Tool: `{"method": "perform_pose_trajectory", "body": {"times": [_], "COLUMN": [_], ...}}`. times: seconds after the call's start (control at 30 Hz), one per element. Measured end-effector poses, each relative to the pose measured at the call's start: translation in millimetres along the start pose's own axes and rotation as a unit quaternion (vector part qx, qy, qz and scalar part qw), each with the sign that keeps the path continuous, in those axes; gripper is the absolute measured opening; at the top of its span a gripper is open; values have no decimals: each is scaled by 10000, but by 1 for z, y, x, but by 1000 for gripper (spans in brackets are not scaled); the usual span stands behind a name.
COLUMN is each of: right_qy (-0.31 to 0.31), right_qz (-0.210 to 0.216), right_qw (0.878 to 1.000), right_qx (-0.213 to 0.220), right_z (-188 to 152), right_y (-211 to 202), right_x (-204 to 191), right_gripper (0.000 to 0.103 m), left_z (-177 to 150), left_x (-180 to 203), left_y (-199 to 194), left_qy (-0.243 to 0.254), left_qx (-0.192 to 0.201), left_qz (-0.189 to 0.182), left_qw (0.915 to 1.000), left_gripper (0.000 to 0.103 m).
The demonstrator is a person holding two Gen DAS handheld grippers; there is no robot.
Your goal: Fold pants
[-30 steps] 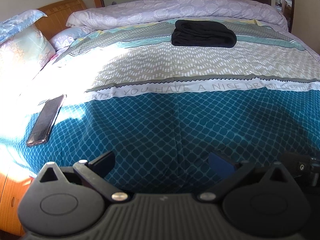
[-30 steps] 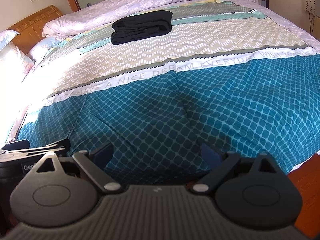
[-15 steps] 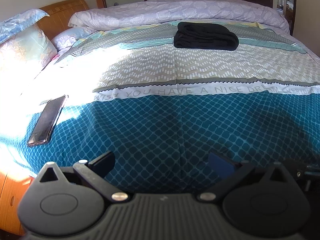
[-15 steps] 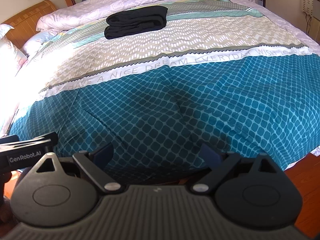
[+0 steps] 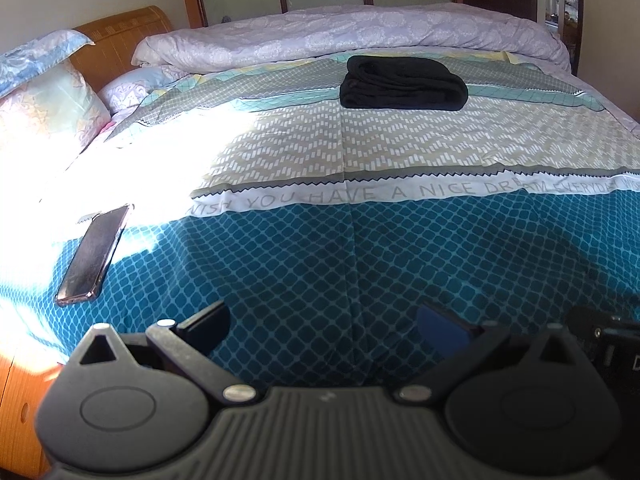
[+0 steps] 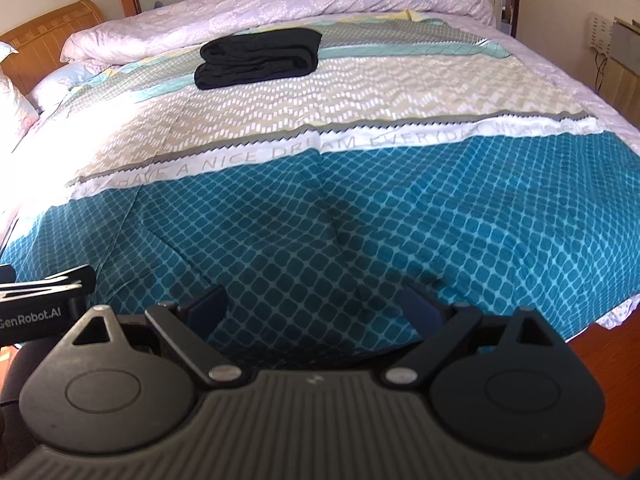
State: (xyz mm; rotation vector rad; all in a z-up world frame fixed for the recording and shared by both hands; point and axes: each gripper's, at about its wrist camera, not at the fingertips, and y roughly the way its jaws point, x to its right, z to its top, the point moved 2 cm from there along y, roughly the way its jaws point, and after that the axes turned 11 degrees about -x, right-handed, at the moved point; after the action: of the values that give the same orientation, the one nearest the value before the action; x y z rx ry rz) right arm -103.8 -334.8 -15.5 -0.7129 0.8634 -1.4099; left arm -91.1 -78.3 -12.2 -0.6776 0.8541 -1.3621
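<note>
Holding both grippers, left gripper point(image 5: 324, 320) and right gripper point(image 6: 314, 306), spread empty; the pants point(image 5: 402, 83) lie at twelve o'clock, well apart, long axis crosswise.

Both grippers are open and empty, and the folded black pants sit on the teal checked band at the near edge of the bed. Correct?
Not quite. The left gripper and right gripper are open and empty, but the folded black pants lie far up the bed beside the lilac duvet, as the left wrist view shows.

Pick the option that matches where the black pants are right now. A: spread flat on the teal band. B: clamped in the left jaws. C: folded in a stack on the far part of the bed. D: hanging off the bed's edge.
C: the folded black fabric pants lie as a compact stack on the far pale bands of the patterned bedspread, and both sets of jaws are open and empty.
</note>
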Motion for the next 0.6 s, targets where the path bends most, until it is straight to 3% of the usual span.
{"method": "perform_pose_trajectory", "body": {"times": [0.3,0.6], "right_qy": [-85,-135], "right_qz": [-194,-243], "right_qw": [9985,9974], "right_qx": [513,668], "right_z": [5,5], "right_y": [-17,-22], "right_x": [0,-2], "right_gripper": [96,96], "left_z": [1,0], "left_x": [1,3], "left_y": [-3,-1], "left_qy": [50,84], "left_qx": [58,-22], "left_qz": [53,38], "left_qw": [10000,10000], "left_gripper": [103,103]}}
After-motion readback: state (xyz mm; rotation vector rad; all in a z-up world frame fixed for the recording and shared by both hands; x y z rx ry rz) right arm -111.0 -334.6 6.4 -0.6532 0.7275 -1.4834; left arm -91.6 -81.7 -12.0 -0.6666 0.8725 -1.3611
